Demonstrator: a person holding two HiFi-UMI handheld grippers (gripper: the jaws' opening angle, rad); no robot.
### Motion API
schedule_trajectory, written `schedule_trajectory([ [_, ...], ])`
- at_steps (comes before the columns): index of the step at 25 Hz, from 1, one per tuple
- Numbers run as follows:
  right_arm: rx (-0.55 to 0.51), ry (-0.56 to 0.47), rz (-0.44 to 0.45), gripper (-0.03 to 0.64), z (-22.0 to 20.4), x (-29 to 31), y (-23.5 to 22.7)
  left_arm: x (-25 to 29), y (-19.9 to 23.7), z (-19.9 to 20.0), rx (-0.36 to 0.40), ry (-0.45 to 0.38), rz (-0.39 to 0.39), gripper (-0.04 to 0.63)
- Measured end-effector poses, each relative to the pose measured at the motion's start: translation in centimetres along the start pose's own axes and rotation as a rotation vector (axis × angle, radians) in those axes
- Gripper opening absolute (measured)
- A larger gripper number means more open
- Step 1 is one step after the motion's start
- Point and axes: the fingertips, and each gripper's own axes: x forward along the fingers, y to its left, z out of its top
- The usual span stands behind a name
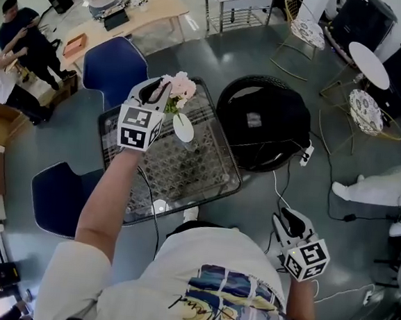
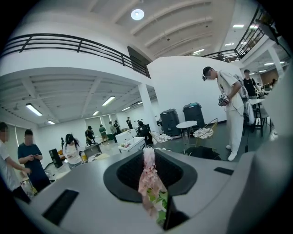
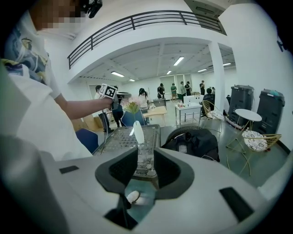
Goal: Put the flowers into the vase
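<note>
The flowers (image 1: 180, 86) look light, soft and easily crushed, so the stems are the best place to hold them. The left gripper (image 1: 160, 94) pinches the bunch over the glass table (image 1: 210, 174), just beside the white vase (image 1: 183, 128), which looks easy to tip. The right gripper (image 1: 287, 219) hangs low with its jaws slightly apart and empty. A black bag (image 1: 263, 123) lies beside the table, out of the way.

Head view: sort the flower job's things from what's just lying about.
Job: flowers, held in the left gripper; white vase; glass table under it.
Lying about: black bag; blue chairs; round white table; right gripper, empty.
</note>
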Motion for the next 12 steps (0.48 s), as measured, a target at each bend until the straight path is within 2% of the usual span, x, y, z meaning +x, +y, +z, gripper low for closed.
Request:
schedule_trajectory([
  [9, 0.000, 0.013, -0.015, 0.098, 0.7, 0.7, 0.7, 1.7, -3.8, -6.3, 0.037, 0.020, -0.086, 0.083],
  [12, -0.005, 0.020, -0.017, 0.098, 0.8, 0.7, 1.1, 2.0, -5.0, -8.4, 0.042, 0.038, -0.113, 0.110],
])
